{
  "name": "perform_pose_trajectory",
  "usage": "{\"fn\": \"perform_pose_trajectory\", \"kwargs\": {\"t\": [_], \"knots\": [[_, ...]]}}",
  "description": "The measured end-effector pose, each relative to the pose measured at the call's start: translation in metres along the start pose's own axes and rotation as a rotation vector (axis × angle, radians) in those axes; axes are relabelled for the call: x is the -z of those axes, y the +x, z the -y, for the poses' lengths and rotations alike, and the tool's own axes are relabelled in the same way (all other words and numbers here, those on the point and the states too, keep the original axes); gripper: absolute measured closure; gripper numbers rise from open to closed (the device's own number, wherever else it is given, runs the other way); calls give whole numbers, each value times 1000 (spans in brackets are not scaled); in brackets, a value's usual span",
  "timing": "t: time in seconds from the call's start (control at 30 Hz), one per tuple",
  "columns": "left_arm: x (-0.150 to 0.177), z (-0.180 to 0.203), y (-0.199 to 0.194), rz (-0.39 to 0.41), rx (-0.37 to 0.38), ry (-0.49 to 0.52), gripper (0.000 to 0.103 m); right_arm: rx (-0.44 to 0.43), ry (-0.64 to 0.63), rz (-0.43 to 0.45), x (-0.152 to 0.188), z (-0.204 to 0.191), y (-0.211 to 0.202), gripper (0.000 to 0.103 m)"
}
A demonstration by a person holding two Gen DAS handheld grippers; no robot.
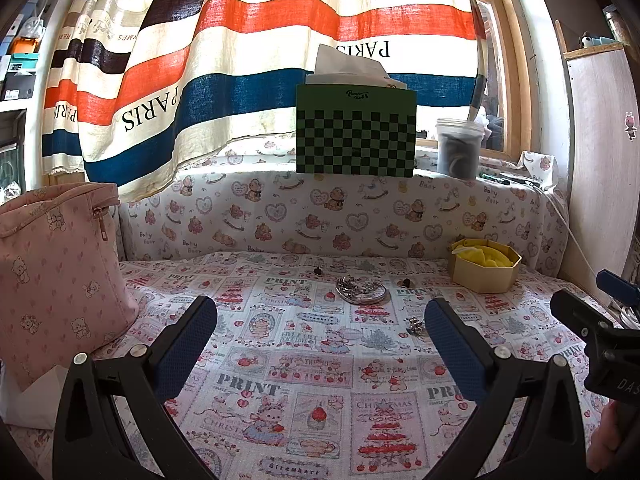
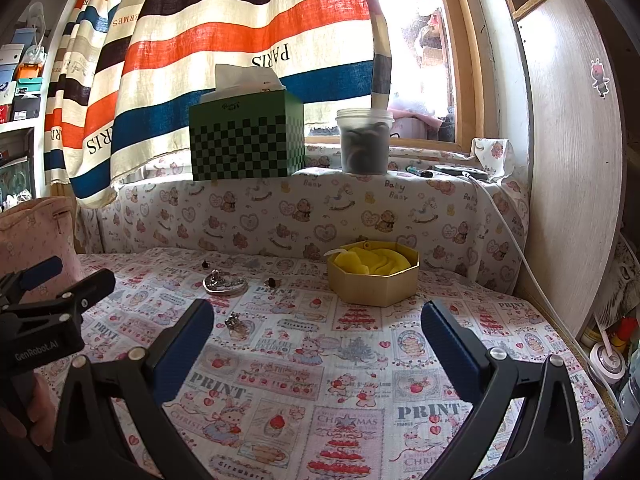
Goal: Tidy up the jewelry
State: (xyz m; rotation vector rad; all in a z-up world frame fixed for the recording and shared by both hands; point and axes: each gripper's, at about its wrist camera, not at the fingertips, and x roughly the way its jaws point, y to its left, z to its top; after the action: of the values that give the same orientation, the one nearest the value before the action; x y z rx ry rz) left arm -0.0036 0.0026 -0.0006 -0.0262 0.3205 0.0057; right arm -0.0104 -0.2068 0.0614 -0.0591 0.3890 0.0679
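While both grippers are held above the printed tablecloth (image 1: 304, 368), nothing is carried by either. The left gripper (image 1: 320, 344) is seen released, its blue-padded fingers (image 1: 188, 344) spread wide with bare cloth between them; the right gripper (image 2: 316, 344) is likewise spread wide and empty. Each tool is caught at the edge of the other's view — the right one at the far right of the left wrist view, the left one at the far left of the right wrist view, where part of a hand (image 2: 24, 416) is visible on its grip.

The jewelry is laid out on the cloth ahead of the grippers. A silver bangle with small silver pieces heaped inside it (image 1: 362, 290) lies near the middle of the table. Two small dark pieces are set apart from it: one (image 1: 318, 270) behind and to its left, another (image 1: 406, 282) just to its right. A separate small silver piece (image 1: 416, 326) lies nearer, just beside the left gripper's right finger.

An open octagonal gold box (image 2: 372, 280) lined with yellow cloth (image 2: 376, 260) stands to the right of the bangle, well apart from it. A pink bear-print bag (image 1: 60, 272) stands at the table's left edge. On the covered ledge behind, a green checkered tissue box (image 1: 356, 132) and a lidded plastic tub (image 1: 458, 148) are placed before a striped curtain (image 1: 240, 52).
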Motion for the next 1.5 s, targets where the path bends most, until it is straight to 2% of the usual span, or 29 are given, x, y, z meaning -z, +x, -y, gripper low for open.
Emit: {"fn": "perform_pose_trajectory", "kwargs": {"t": [1.5], "knots": [[0, -4, 3, -17, -19, -20, 0, 10, 3, 5, 1, 1, -1, 0]]}}
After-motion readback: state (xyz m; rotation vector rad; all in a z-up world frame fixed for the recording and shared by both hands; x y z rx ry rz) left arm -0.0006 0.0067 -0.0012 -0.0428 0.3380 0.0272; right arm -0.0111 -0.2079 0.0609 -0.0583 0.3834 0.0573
